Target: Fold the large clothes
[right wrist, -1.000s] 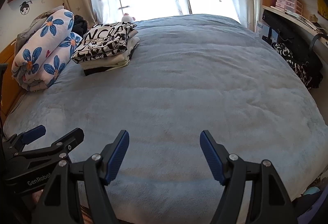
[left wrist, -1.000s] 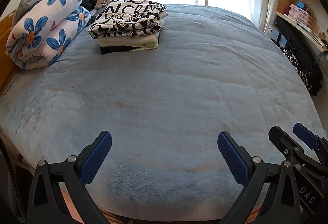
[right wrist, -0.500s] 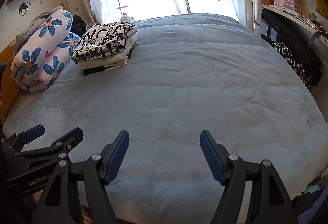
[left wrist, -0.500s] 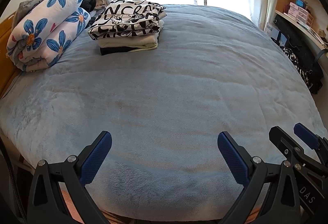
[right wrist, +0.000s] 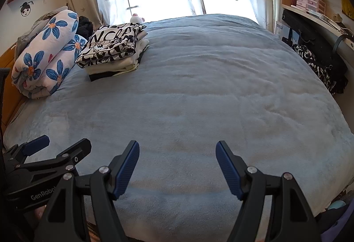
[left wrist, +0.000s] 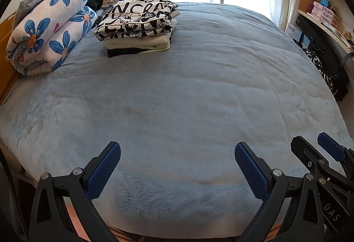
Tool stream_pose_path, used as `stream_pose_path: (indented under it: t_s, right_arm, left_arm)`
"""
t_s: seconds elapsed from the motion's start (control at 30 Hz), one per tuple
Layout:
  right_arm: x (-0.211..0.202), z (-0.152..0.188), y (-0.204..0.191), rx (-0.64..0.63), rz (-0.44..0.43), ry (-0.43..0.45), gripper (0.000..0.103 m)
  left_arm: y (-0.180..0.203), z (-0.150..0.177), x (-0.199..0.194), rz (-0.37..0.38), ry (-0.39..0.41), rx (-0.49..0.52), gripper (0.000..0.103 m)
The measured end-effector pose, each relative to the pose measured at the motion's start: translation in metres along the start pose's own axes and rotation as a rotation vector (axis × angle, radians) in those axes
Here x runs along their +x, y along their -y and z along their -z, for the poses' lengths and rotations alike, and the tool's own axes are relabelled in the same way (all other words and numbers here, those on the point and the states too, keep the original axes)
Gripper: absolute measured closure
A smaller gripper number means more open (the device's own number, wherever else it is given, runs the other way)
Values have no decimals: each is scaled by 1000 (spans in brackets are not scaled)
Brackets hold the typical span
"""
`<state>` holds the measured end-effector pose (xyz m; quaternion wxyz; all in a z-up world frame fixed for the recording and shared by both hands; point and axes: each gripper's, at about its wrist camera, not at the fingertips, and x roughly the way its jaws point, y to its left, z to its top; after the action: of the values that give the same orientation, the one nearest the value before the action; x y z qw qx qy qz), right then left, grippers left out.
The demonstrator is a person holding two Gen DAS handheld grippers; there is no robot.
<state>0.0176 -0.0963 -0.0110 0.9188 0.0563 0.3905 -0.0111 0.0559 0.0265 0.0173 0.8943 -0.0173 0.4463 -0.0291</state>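
We've got a blue fleece-covered bed (left wrist: 188, 91); upper left sits a stack of folded clothes (left wrist: 137, 27) beside a rolled floral quilt (left wrist: 48, 29).

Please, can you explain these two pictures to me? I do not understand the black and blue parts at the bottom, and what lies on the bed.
A person holds one tool in each hand. Each carries a camera looking along its two blue-padded fingers. One picture comes from the left hand-held gripper, the other from the right hand-held gripper. Both are open and hold nothing. On the blue blanket lie a stack of folded clothes and, beside it, a rolled flowered quilt.
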Motion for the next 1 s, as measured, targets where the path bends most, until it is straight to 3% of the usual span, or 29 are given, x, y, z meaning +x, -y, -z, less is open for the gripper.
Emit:
stream_pose_path:
  t_s: [1.0]
  right_arm:
    - [2, 1, 1, 3, 1, -8, 31]
  left_arm:
    - [-2, 2, 6, 3, -13, 14, 1]
